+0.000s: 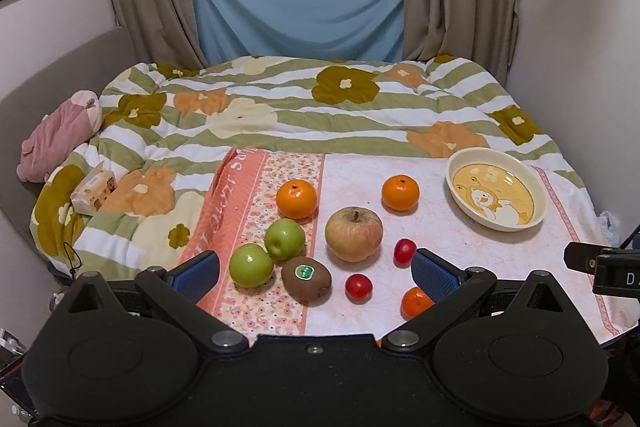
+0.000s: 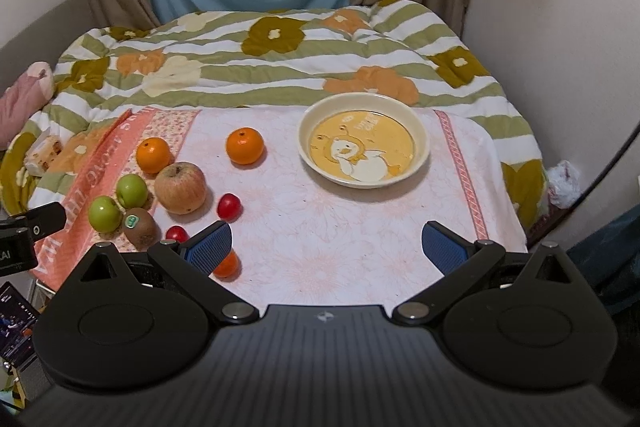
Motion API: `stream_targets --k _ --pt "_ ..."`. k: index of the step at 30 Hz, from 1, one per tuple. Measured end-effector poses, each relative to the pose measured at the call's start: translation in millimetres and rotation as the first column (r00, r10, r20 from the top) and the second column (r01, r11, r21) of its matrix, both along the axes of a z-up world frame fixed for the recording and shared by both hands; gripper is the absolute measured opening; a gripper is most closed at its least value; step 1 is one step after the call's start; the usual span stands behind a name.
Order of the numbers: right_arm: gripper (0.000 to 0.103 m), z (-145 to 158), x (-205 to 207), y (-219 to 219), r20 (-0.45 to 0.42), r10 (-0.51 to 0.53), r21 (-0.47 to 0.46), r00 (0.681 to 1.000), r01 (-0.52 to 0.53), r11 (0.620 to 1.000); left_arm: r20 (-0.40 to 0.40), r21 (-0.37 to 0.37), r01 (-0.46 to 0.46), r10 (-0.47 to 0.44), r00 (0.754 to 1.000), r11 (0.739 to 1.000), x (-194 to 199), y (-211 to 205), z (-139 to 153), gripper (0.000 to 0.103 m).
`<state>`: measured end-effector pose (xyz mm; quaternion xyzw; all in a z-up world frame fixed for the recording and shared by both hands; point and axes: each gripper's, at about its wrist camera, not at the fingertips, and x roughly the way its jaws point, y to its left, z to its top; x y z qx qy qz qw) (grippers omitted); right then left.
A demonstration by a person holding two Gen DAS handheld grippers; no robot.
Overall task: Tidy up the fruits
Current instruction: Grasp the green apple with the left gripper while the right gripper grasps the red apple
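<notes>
Fruit lies on a pink cloth: two oranges, a large apple, two green apples, a kiwi, two cherry tomatoes and a small mandarin. A cream duck-print bowl stands empty at the far right; the right wrist view shows it ahead. My left gripper is open above the near fruit. My right gripper is open over bare cloth, its left finger beside the mandarin.
A floral striped quilt covers the bed behind the cloth. A pink plush and a tissue pack lie at the left. Curtains and a wall close the far side. A white bag sits at the right edge.
</notes>
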<state>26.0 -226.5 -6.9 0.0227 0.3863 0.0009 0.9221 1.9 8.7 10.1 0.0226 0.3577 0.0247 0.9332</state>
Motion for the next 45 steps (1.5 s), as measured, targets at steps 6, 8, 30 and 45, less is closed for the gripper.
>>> stream_targets --k 6,8,30,45 --pt "0.103 -7 13 2 0.022 0.095 0.027 0.995 -0.096 0.995 0.000 0.014 -0.048 0.048 0.999 0.999 2 4 -8 0.103" --pt "0.103 -10 20 4 0.029 0.131 0.030 0.991 -0.132 0.991 0.003 0.015 -0.075 0.075 0.997 0.997 3 9 -12 0.103" --pt "0.103 -94 126 116 0.040 0.323 0.036 0.946 -0.325 0.945 -0.121 0.074 0.016 -0.007 0.993 0.997 91 83 -109 0.091" --pt "0.103 -134 162 157 -0.025 0.319 0.062 0.948 -0.317 0.947 -0.175 0.023 0.160 -0.153 0.973 0.987 126 96 -144 0.078"
